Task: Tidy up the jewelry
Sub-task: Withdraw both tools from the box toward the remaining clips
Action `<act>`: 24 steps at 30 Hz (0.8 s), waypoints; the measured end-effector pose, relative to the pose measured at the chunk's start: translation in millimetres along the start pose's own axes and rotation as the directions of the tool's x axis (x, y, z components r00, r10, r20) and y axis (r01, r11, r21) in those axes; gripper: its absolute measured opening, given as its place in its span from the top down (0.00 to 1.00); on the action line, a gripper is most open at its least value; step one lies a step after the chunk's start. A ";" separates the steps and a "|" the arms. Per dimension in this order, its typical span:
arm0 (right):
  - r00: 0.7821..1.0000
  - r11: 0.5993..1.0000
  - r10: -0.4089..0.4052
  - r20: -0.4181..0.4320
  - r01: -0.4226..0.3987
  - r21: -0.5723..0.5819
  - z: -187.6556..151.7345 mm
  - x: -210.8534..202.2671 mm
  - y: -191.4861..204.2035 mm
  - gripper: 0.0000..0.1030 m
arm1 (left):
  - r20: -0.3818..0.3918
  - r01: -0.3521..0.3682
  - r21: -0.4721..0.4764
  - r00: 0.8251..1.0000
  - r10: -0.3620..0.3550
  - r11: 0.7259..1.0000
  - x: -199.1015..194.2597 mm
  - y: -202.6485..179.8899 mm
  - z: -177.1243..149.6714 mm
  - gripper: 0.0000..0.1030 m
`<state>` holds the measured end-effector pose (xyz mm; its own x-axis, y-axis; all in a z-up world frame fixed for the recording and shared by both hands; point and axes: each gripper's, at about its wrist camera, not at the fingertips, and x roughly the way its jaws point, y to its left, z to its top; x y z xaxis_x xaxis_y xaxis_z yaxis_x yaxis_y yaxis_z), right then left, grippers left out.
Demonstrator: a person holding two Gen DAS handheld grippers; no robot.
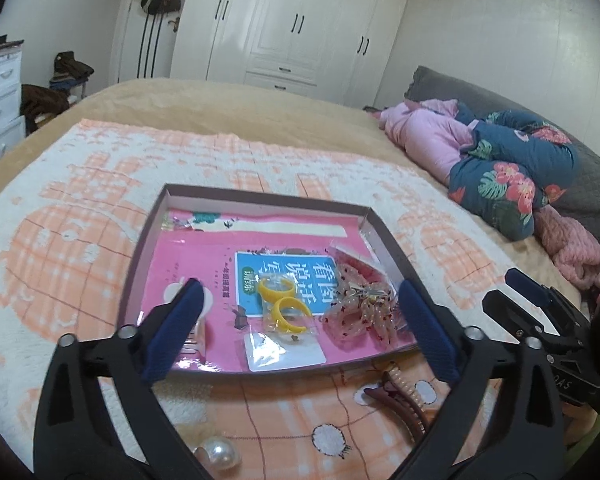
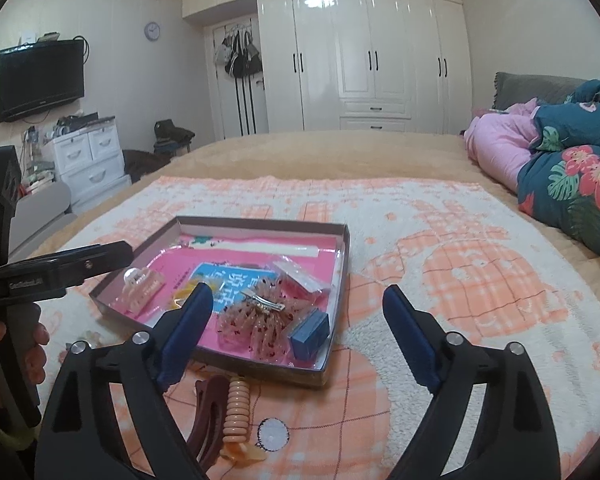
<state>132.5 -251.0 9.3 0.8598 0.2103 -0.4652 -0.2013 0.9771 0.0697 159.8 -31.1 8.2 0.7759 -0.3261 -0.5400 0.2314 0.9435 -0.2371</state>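
Shallow cardboard tray (image 1: 384, 236), on an orange-and-white checked blanket (image 1: 80, 240) spread over the bed; lined with a pink booklet (image 1: 204, 248); holds two yellow rings in a clear sleeve (image 1: 286, 300), a translucent pink spotted hair bow with a metal clip (image 1: 360, 304), a pale pink claw clip (image 2: 140, 284) at its left side, a small blue box (image 2: 310, 334) at its near right corner, and a clear packet (image 2: 300, 280) behind the bow.

Loose items, not yet in the tray: a dark brown hair claw (image 2: 210, 416) lying against a peach beaded barrette (image 2: 236, 408), both on the blanket just in front of the tray's near edge; a large pearl bead (image 1: 220, 454) on the blanket, nearer the left gripper.

Left gripper (image 1: 296, 328): jaws spread wide, holding nothing; poised above the tray's near edge, fingers pointing forward and down over the rings and bow.

Right gripper (image 2: 296, 336): jaws parted wide, empty; held low over the near right corner of the tray, with the claw and barrette below its left finger (image 2: 184, 336).

Step in hand, as judged: collecting the loose pieces; the right gripper is best placed for the hair claw; advise closing across the claw's narrow body, clear of the barrette touching it, lifting straight, and setting it on bare pink lining rather than on the bow.
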 end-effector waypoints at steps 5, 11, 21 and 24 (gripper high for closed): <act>0.999 1.000 0.003 0.050 -0.002 -0.011 4.9 -16.3 2.4 0.12 | 0.036 0.004 -0.016 0.999 -0.004 1.000 -18.1 -0.3 -1.8 0.11; 0.997 0.999 0.004 0.080 -0.002 -0.032 7.0 -31.6 8.1 0.11 | 0.058 0.005 -0.002 0.998 -0.005 1.000 -33.6 -2.6 -4.2 0.11; 0.994 0.998 0.020 0.108 -0.014 -0.057 3.1 -51.5 16.2 0.11 | 0.082 -0.007 0.016 0.997 0.005 1.000 -54.8 -0.9 -14.5 0.11; 0.993 0.998 0.025 0.113 -0.018 -0.065 1.0 -56.2 20.4 0.11 | 0.100 -0.001 0.012 0.995 0.000 1.000 -62.4 0.4 -17.6 0.11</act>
<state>80.6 -242.9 37.7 0.9021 0.2373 -0.3604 -0.2468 0.9689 0.0201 101.1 -11.4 27.7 0.8305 -0.3184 -0.4570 0.2372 0.9446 -0.2270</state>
